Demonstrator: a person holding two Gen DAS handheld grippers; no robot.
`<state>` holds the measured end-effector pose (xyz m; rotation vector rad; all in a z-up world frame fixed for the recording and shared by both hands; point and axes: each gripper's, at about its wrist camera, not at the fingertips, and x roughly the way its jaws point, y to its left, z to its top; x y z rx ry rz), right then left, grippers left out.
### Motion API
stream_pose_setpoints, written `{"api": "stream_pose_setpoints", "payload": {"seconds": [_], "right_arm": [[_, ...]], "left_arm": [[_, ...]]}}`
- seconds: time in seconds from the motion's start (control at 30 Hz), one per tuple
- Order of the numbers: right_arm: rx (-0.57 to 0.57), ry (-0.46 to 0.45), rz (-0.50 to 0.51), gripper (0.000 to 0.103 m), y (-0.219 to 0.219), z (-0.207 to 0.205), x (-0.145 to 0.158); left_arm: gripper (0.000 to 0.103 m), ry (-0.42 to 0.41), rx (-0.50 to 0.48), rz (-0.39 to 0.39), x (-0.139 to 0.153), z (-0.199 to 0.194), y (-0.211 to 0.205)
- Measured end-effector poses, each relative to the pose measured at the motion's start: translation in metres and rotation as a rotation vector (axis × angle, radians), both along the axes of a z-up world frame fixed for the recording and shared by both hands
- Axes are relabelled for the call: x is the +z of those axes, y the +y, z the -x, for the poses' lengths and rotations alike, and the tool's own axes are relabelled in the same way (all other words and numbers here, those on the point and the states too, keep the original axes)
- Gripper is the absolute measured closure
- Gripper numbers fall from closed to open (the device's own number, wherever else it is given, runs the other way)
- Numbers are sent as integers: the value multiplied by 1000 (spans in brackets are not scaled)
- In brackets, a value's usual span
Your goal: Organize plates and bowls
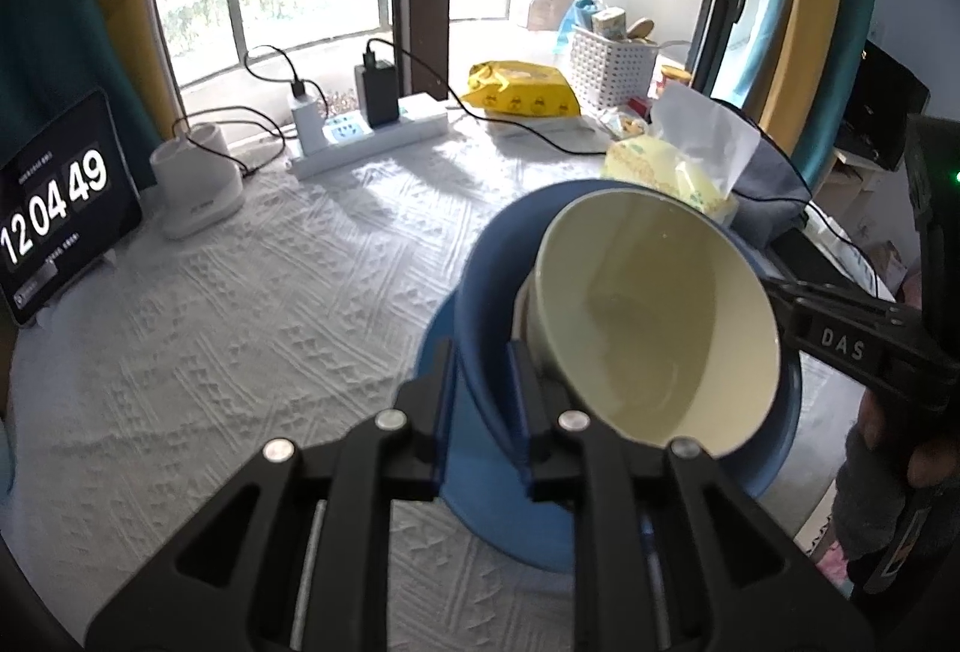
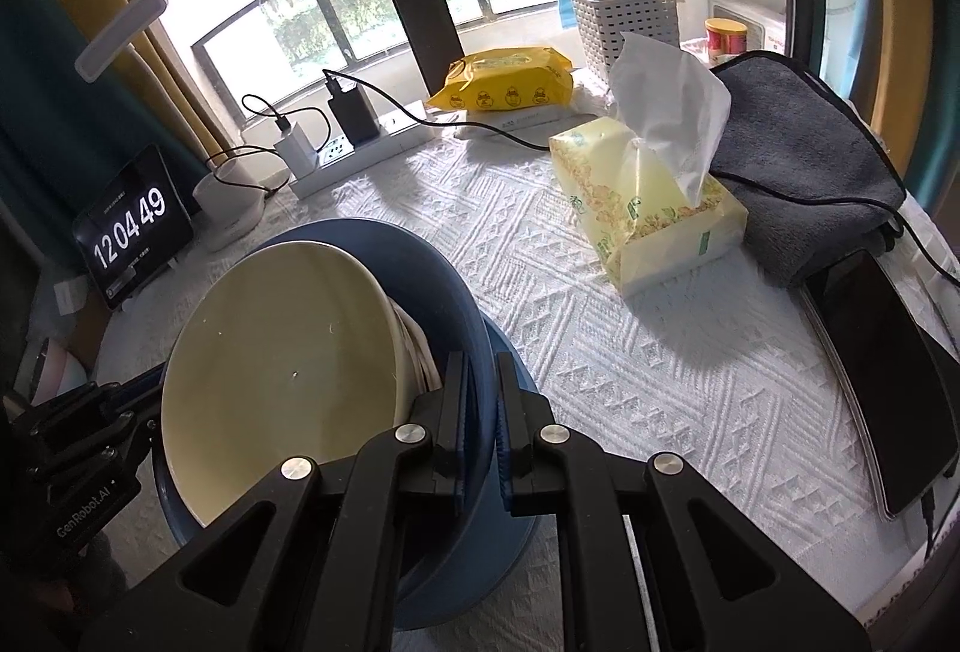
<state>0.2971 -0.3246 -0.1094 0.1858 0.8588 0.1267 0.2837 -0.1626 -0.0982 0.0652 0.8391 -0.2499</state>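
Note:
A blue bowl point(image 1: 486, 280) sits on a blue plate point(image 1: 774, 448) on the white tablecloth. A cream bowl point(image 1: 654, 316) lies tilted inside the blue bowl. My left gripper point(image 1: 480, 400) is shut on the blue bowl's near rim. In the right wrist view the blue bowl point(image 2: 420, 262), the cream bowl point(image 2: 282, 370) and the plate point(image 2: 516, 370) show at lower left. My right gripper point(image 2: 480, 412) is shut on the blue bowl's opposite rim. Each gripper shows in the other's view, the right one point(image 1: 840, 340) and the left one point(image 2: 102, 442).
A tissue box point(image 2: 648, 208), a grey cloth point(image 2: 798, 148), a phone point(image 2: 882, 370), a yellow wipes pack point(image 2: 504, 82), a power strip point(image 2: 360, 148), a white basket point(image 2: 624, 22), a clock tablet point(image 1: 54, 214) and a white lamp base point(image 1: 198, 184) ring the table point(image 1: 240, 328).

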Motion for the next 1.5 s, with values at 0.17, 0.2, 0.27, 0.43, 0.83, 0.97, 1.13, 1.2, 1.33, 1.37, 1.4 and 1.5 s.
{"api": "stream_pose_setpoints", "payload": {"seconds": [0.17, 0.2, 0.27, 0.43, 0.83, 0.97, 1.13, 1.2, 1.33, 1.37, 1.4, 1.5], "right_arm": [[-16, -14, 10, 92, -1, 5, 4], [-20, -20, 15, 92, -1, 7, 6], [-25, -32, 28, 91, 0, 10, 9], [-33, -56, 48, 79, 3, 21, 18], [-37, -128, 100, 50, 19, 57, 35], [-21, -165, 116, 47, 30, 73, 44], [0, -190, 123, 43, 42, 88, 51], [11, -204, 126, 41, 48, 95, 54], [26, -226, 133, 39, 58, 106, 58], [29, -231, 133, 39, 60, 109, 59], [32, -238, 134, 38, 62, 112, 61], [33, -262, 143, 38, 68, 122, 65]], "left_arm": [[78, -13, 9, 12, 4, 7, 6], [77, -15, 10, 15, 5, 8, 7], [75, -23, 13, 23, 8, 13, 10], [66, -60, 5, 45, 17, 27, 15], [56, -169, -3, 50, 40, 69, 26], [55, -198, -10, 58, 47, 85, 32], [54, -221, -6, 66, 54, 98, 41], [54, -231, -4, 67, 56, 103, 44], [54, -251, -3, 70, 61, 114, 48], [53, -258, -3, 70, 62, 117, 49], [53, -262, -4, 70, 64, 120, 50], [53, -281, 1, 72, 68, 129, 55]]}}
